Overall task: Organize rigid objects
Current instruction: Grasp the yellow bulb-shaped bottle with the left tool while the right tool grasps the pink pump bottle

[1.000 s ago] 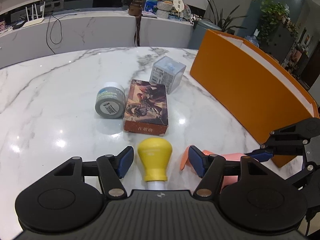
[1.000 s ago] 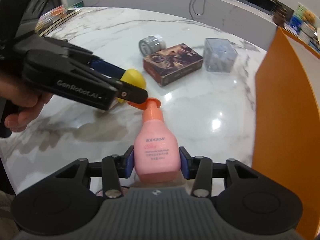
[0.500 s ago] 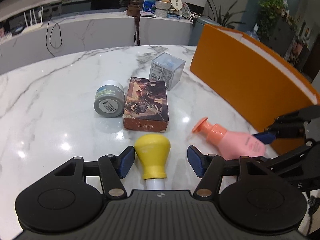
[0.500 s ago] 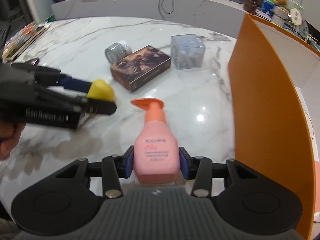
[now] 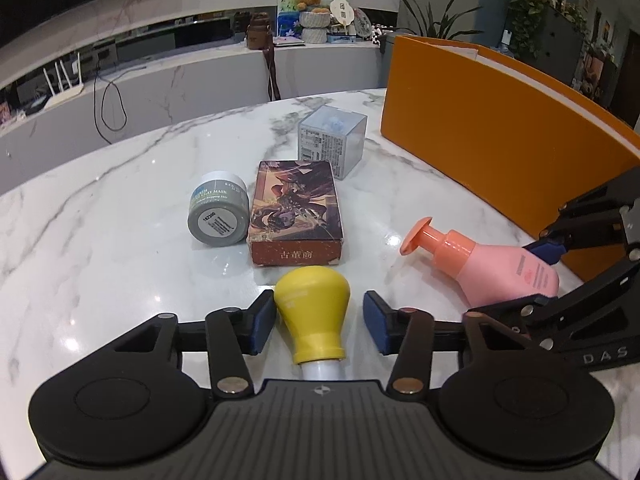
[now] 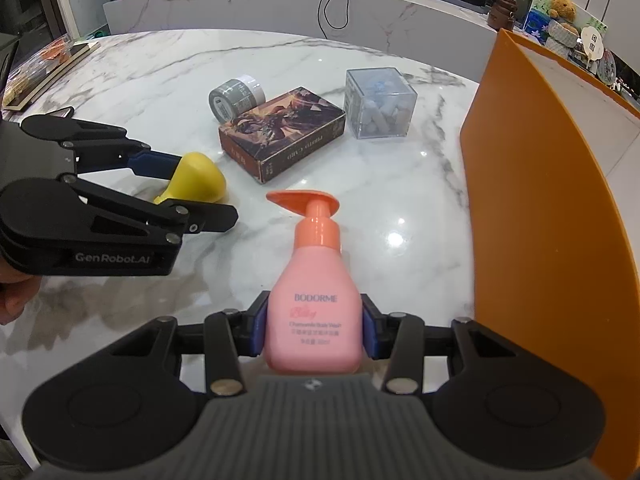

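A yellow bulb-shaped bottle (image 5: 312, 304) with a white neck lies on the marble table (image 5: 100, 240) between the jaws of my left gripper (image 5: 320, 320). Those jaws are closing. The left pad touches the bulb and a narrow gap shows at the right pad. The right wrist view shows the same bulb (image 6: 200, 180) inside the left gripper (image 6: 196, 192). My right gripper (image 6: 314, 332) is shut on the body of a pink pump bottle (image 6: 314, 304) with an orange head. In the left wrist view that bottle (image 5: 504, 264) lies tilted at the right, head pointing left.
A dark card box (image 5: 294, 212) lies just beyond the bulb, with a grey jar (image 5: 218, 216) on its side to the left. A clear cube box (image 5: 332, 146) stands behind. A tall orange bin (image 5: 480, 140) walls off the right side. A hand holds the left gripper at the right wrist view's left edge.
The left jaws have narrowed around the yellow bulb. The pink bottle in the right gripper has drawn away to the right of the left gripper's fingers.
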Demonstrator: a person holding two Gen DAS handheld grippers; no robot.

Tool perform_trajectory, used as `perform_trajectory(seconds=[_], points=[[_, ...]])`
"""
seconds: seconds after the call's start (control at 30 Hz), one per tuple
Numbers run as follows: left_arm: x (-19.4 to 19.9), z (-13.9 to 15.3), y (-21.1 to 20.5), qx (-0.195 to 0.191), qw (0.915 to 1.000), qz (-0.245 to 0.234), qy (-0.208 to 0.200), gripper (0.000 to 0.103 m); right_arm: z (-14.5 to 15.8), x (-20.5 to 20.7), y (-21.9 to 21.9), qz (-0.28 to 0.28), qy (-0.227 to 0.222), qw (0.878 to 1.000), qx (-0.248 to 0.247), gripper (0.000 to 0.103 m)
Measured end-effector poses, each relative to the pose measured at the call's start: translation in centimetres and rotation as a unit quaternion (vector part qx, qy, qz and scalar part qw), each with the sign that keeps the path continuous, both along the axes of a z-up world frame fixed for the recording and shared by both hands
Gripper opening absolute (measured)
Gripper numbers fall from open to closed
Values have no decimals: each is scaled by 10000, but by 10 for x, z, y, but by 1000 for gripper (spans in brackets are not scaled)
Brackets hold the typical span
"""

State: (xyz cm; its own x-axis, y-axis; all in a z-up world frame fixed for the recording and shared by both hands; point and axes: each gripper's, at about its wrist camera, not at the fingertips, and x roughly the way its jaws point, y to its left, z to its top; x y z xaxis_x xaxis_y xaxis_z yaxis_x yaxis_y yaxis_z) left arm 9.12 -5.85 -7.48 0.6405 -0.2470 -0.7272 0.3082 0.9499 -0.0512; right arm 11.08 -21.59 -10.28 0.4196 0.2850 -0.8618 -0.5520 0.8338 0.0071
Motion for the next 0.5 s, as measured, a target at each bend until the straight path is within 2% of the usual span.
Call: perform_trajectory(seconds=[0.03, 0.07, 0.5], points=[[0, 0, 0, 17, 10000, 0, -29, 46, 0, 0, 0, 4, -5, 10000, 0, 45], [-1, 0, 1, 28, 10000, 21, -55, 44, 0, 0, 0, 7, -10, 10000, 3, 45], [-4, 13, 5, -82, 9999, -39, -126, 44, 2, 4, 3, -64, 45, 10000, 21, 44]])
